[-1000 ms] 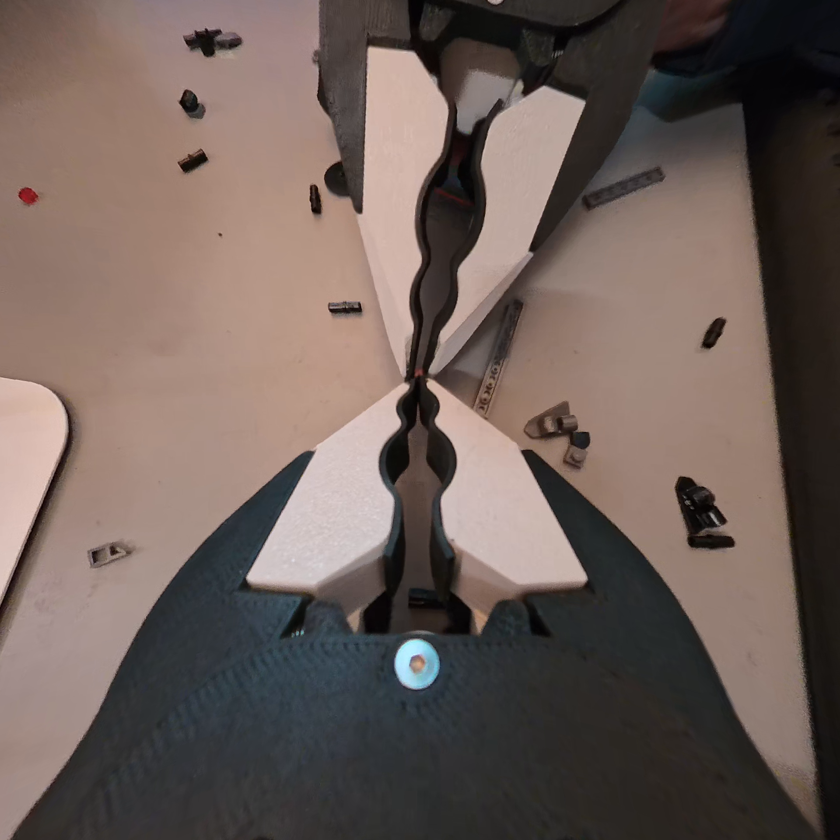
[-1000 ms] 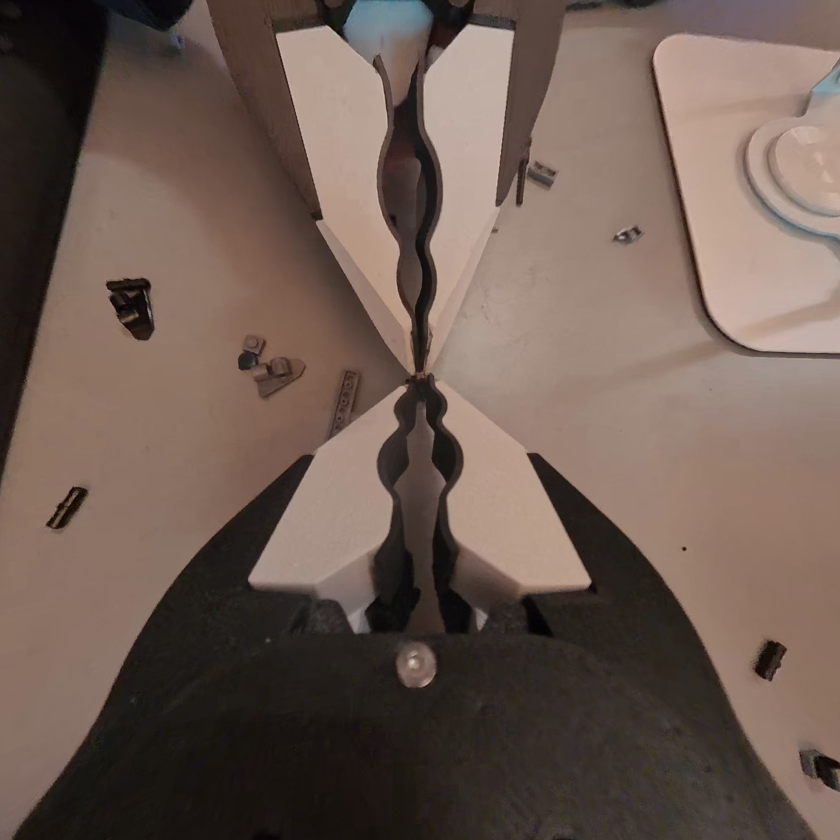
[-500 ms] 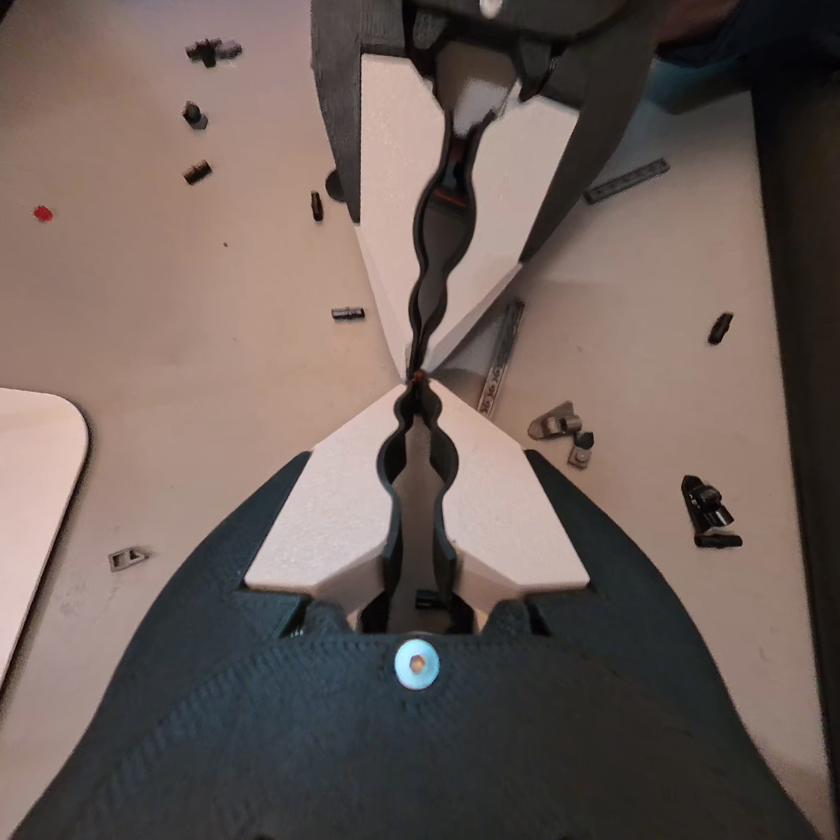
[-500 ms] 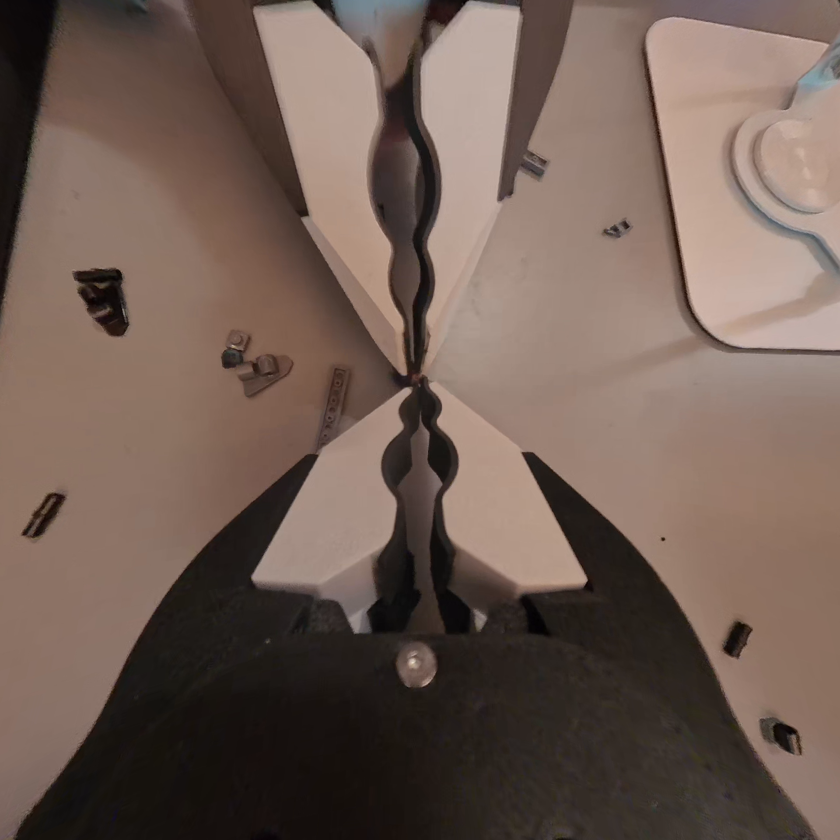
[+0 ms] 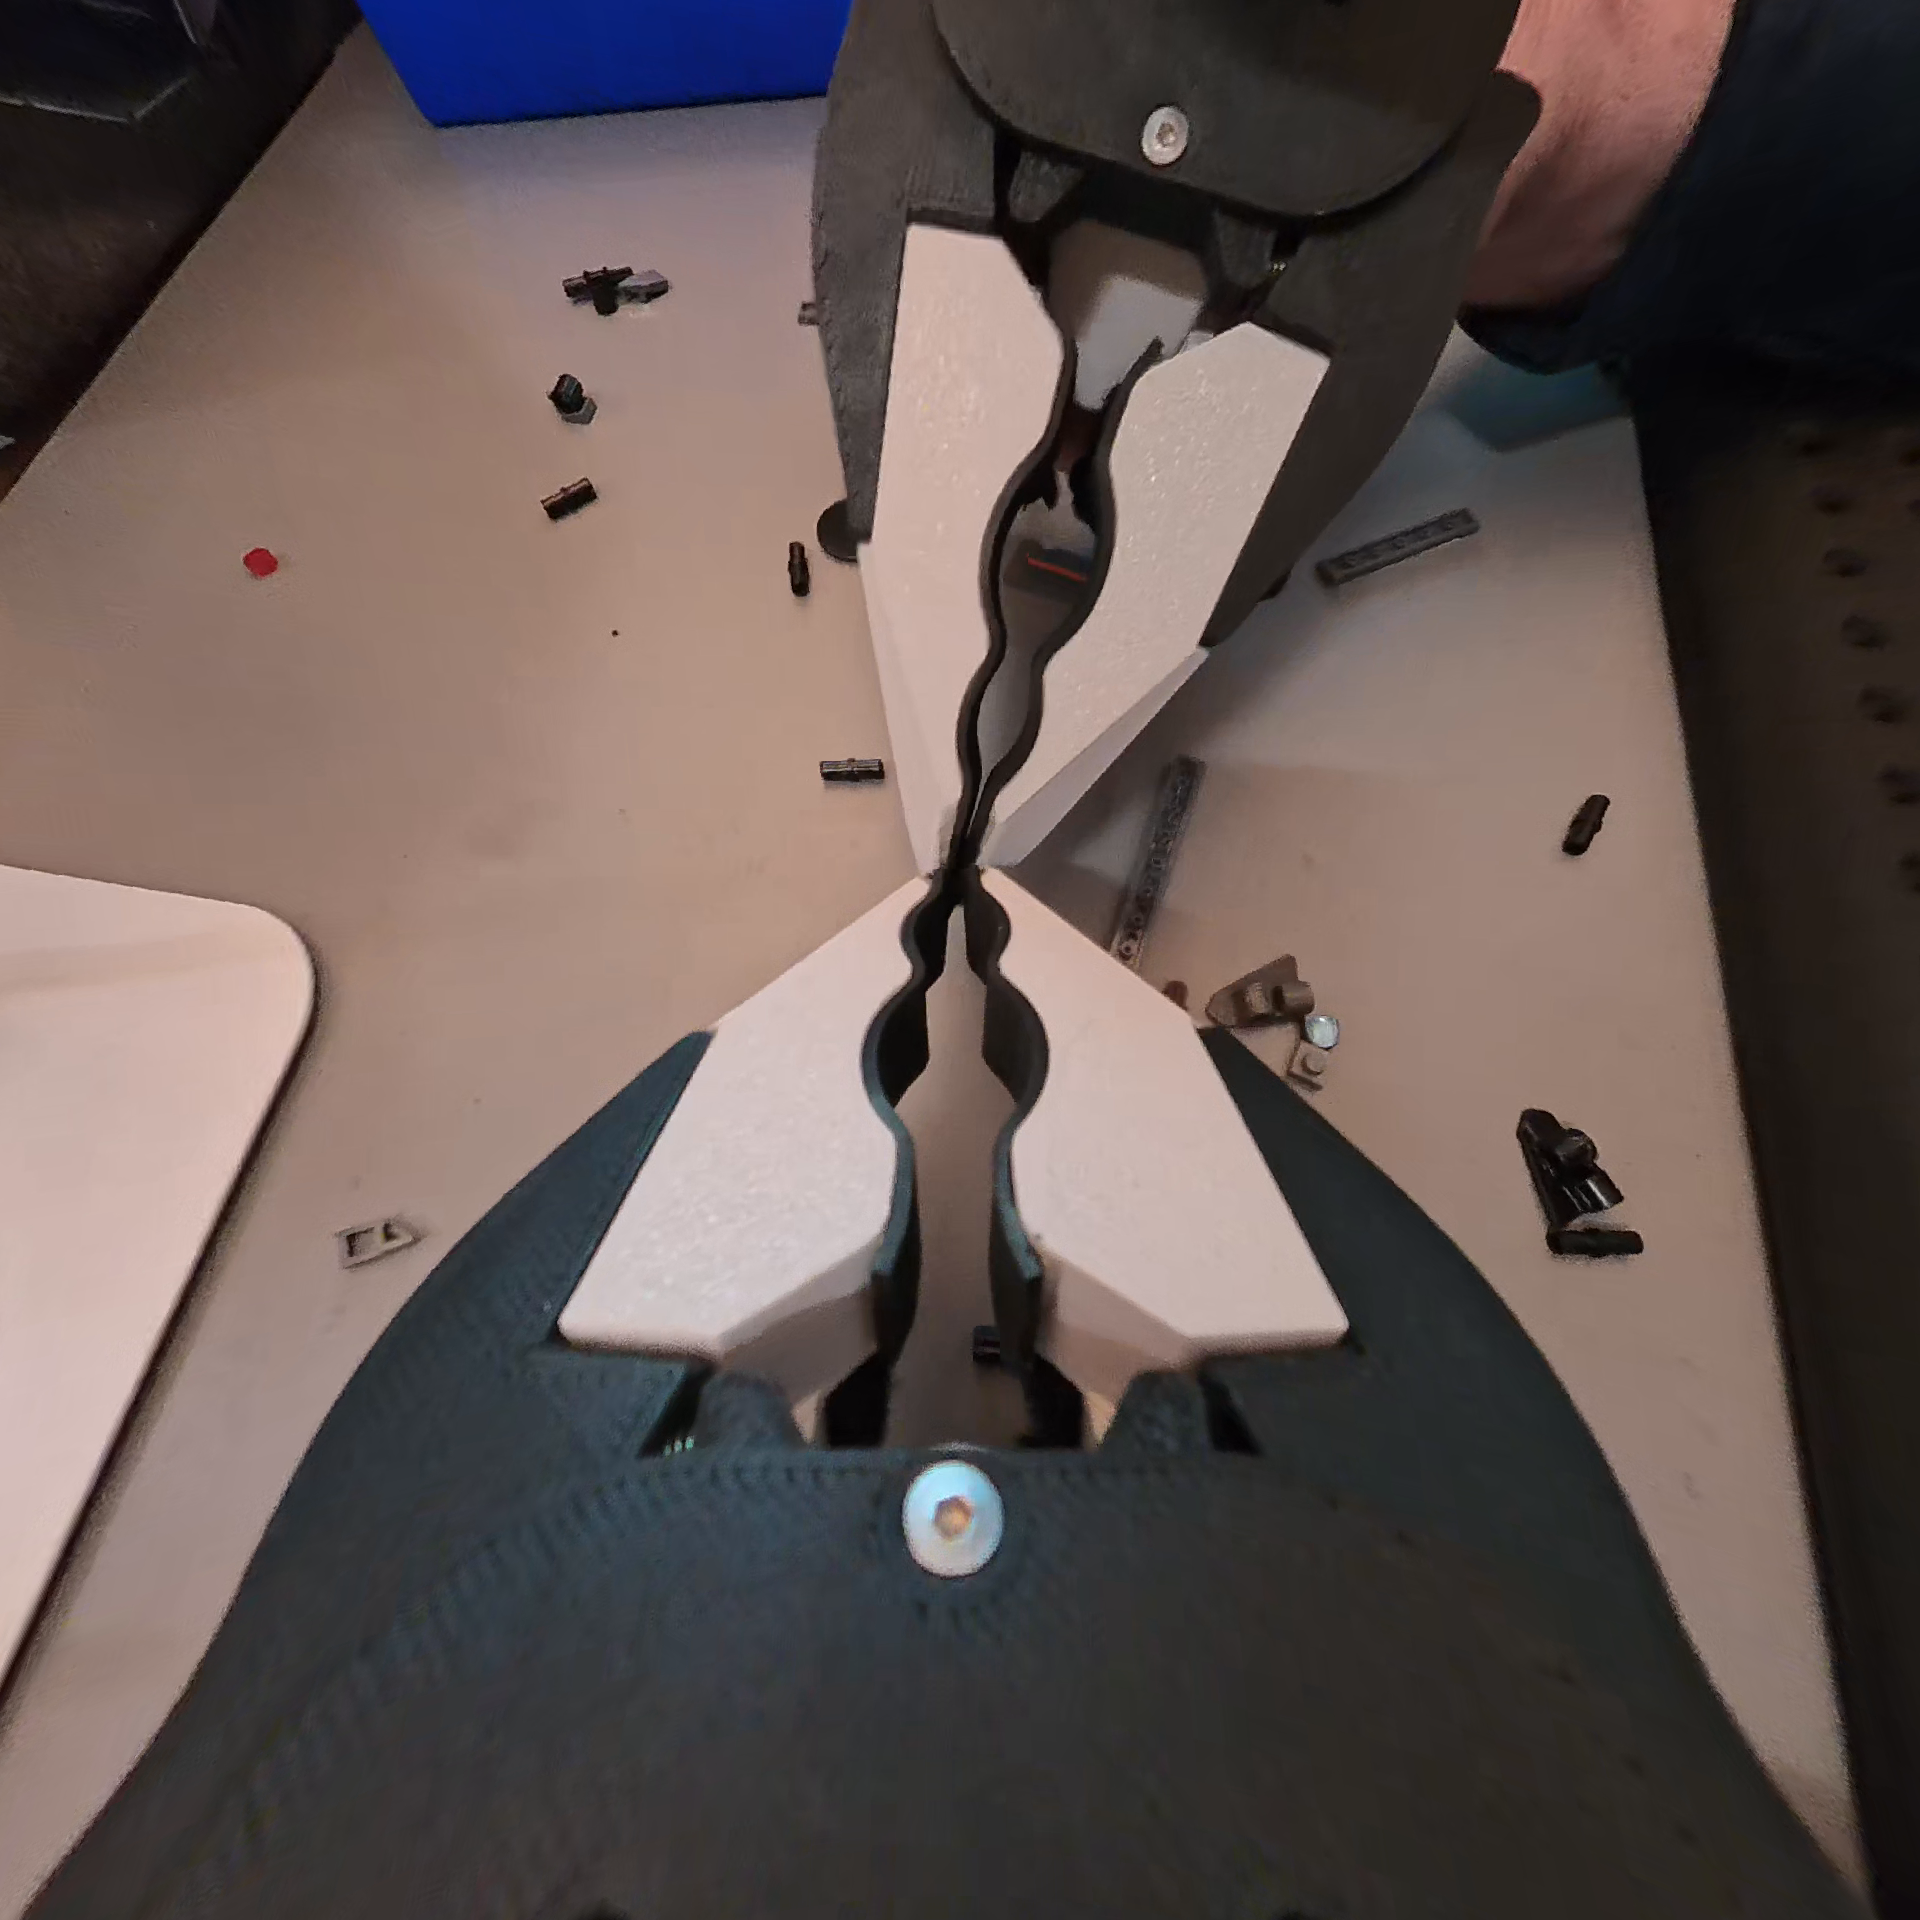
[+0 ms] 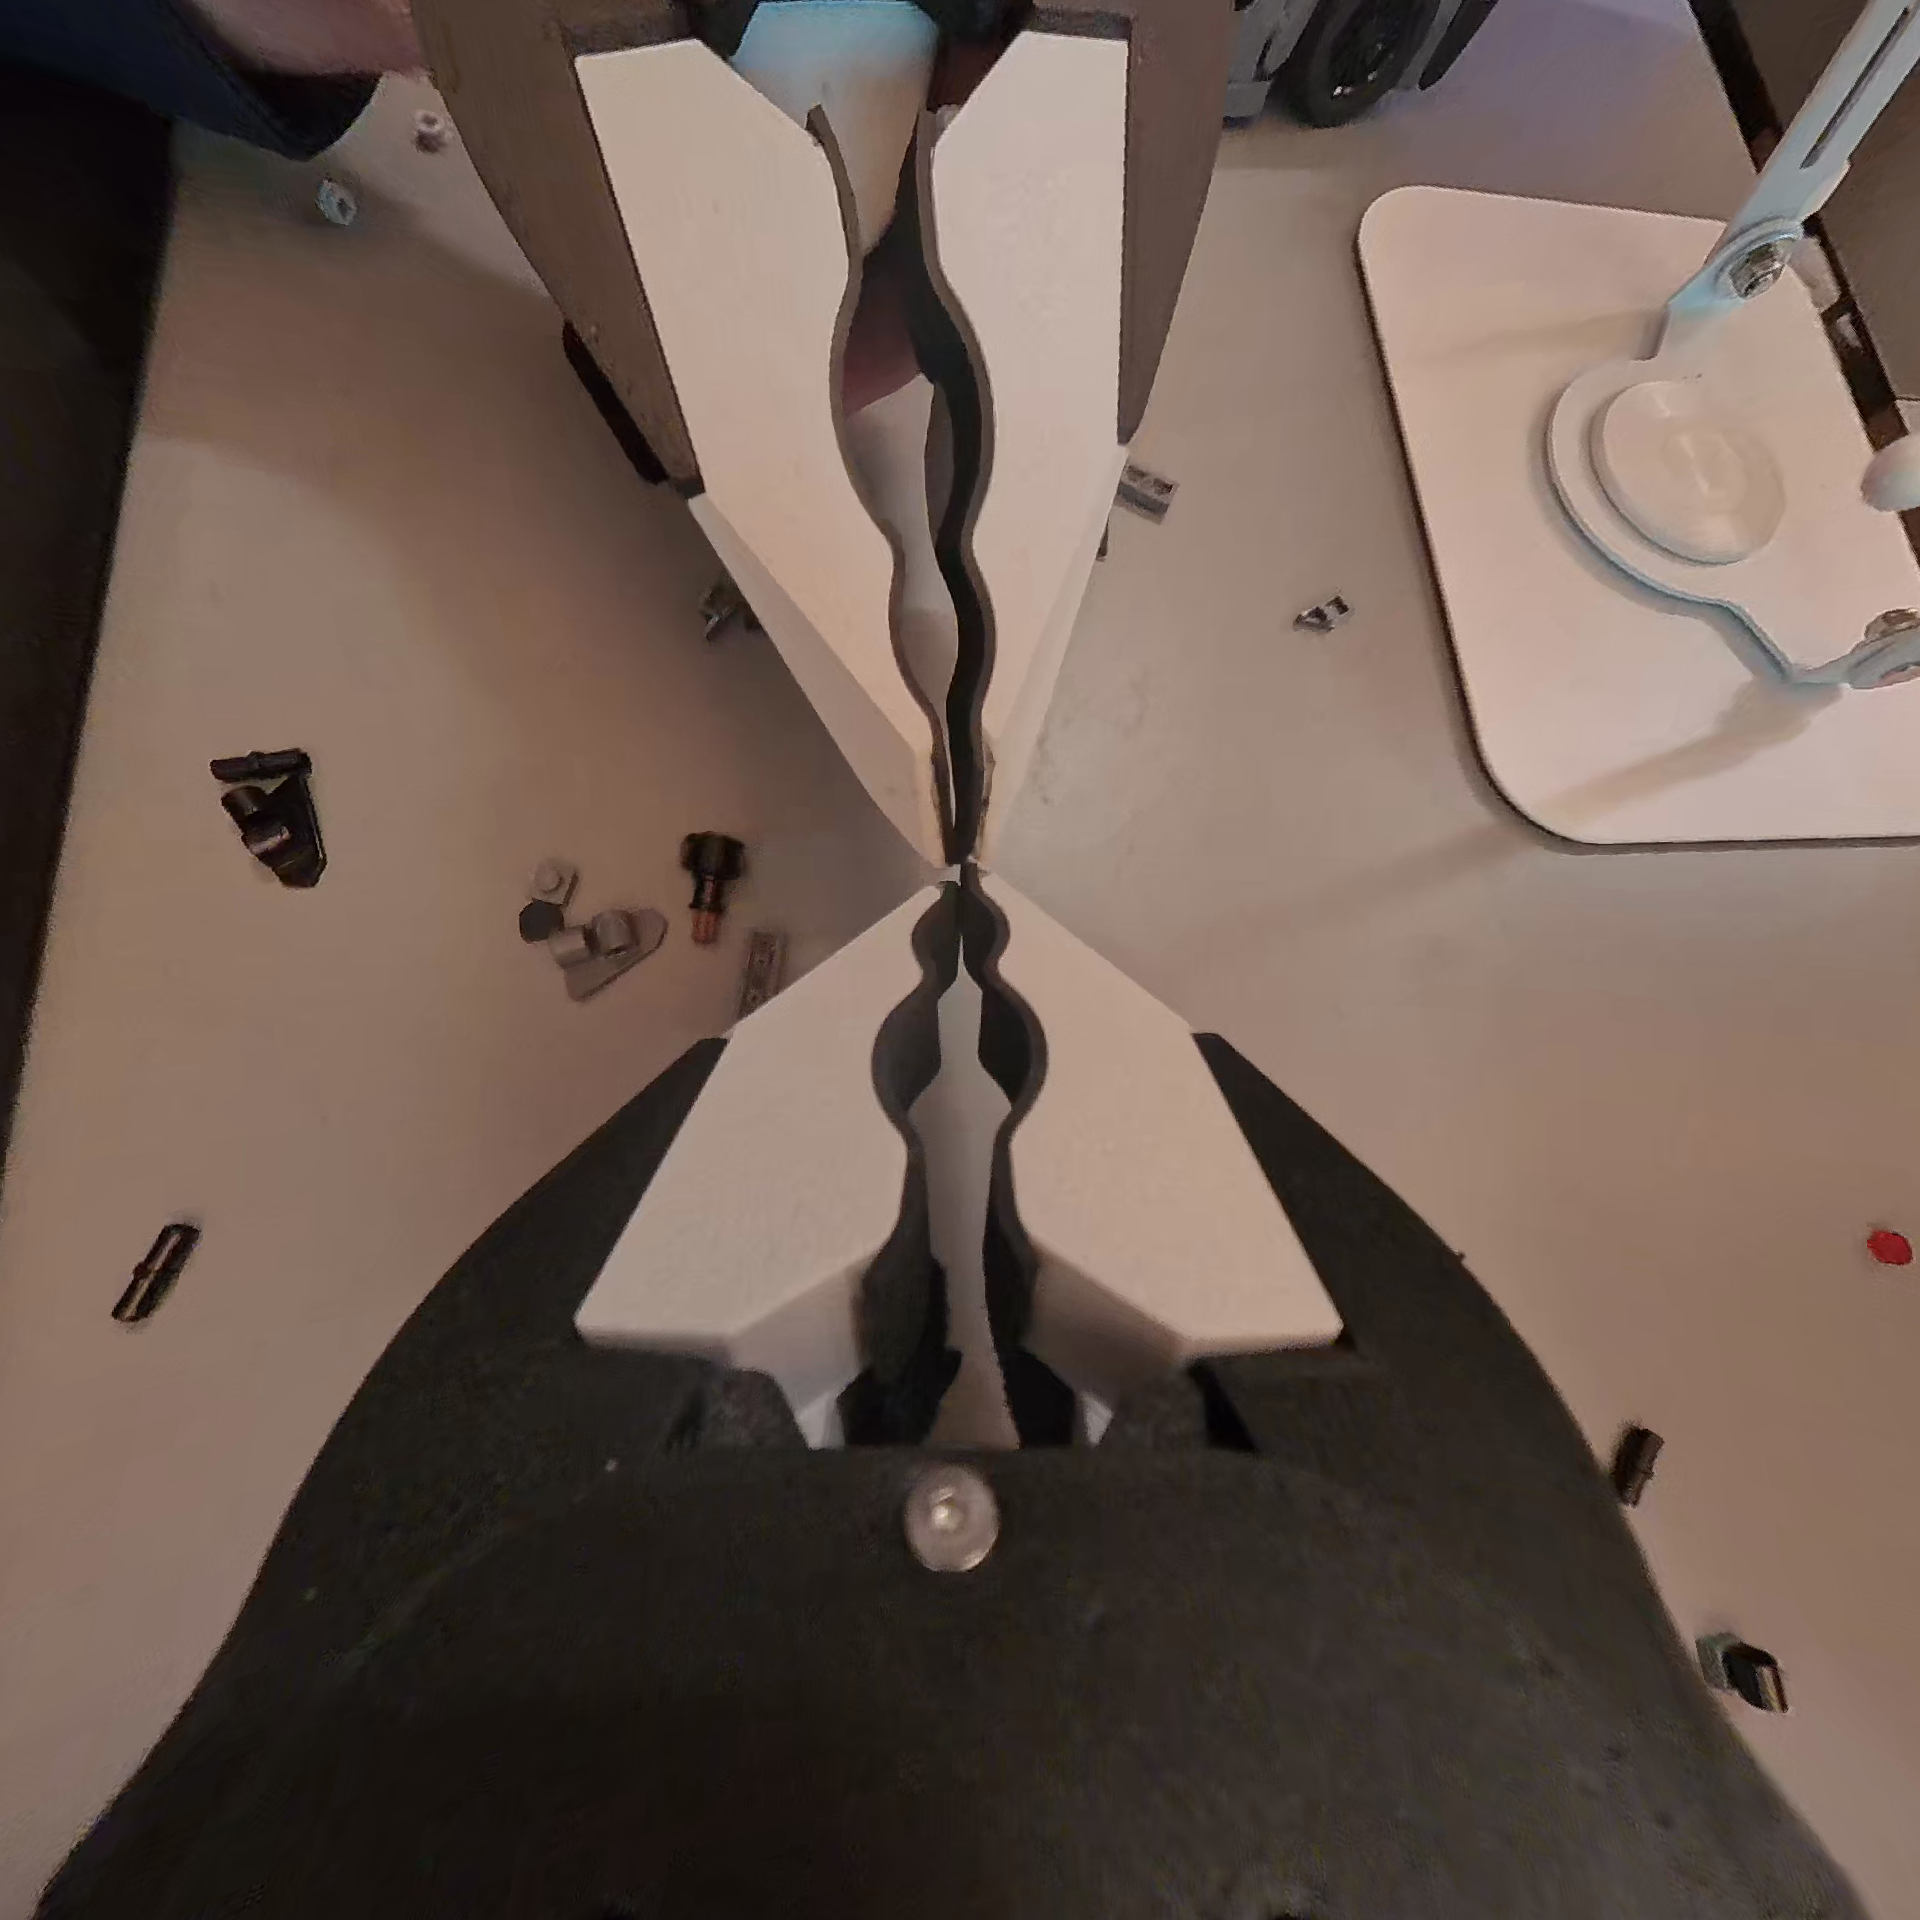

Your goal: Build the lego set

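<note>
grey strip [image 5: 1155, 862] half behind fingers [image 5: 1101, 665]

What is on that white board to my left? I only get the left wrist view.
Observer: A metal arm stands bolted to the board.
Operator: Is any piece hiding from me?
Observer: Yes, a black pin with a reddish tip lies on the table, beside the grey bits.
Operator: Anything far back?
Observer: A black wheel shows at the top edge.
</note>
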The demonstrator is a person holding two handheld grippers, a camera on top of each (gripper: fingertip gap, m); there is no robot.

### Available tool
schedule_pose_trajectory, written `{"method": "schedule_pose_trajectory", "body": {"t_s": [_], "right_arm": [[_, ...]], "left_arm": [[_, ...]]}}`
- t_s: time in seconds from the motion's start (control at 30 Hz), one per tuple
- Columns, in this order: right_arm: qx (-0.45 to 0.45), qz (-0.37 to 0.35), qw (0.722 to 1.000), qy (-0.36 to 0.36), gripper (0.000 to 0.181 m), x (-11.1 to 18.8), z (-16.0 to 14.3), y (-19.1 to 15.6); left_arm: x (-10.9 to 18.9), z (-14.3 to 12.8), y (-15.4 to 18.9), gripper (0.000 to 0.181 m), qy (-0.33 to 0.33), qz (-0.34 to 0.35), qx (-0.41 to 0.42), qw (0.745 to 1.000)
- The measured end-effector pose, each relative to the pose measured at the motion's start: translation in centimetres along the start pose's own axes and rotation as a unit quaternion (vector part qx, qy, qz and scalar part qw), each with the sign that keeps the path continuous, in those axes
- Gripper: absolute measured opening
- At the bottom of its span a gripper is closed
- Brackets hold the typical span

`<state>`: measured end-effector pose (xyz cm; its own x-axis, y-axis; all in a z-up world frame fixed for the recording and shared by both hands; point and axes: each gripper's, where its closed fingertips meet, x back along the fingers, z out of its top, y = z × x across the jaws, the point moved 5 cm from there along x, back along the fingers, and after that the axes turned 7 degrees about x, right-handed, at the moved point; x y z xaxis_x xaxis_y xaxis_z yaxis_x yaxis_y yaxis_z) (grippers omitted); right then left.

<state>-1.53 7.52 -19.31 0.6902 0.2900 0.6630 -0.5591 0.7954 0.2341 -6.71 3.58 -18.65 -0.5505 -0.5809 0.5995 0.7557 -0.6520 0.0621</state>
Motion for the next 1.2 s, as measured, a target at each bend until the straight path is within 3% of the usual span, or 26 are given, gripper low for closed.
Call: {"method": "schedule_pose_trajectory", "body": {"t_s": [0.37,0.77,1.2], "right_arm": [[-0.02,-0.019,1.0,0.014,0.0,0.8,0.8,0.3],[-0.048,-0.02,0.998,0.02,0.014,1.1,2.1,0.3],[-0.026,0.096,0.994,-0.036,0.02,-0.3,0.8,-3.4]], "left_arm": [[1.1,0.3,-1.7,0.002,0.017,0.043,0.027,0.999],[3.5,1.0,-3.3,0.003,0.064,0.103,0.055,0.991],[3.6,0.6,-3.9,0.004,0.055,0.118,0.064,0.989]]}}
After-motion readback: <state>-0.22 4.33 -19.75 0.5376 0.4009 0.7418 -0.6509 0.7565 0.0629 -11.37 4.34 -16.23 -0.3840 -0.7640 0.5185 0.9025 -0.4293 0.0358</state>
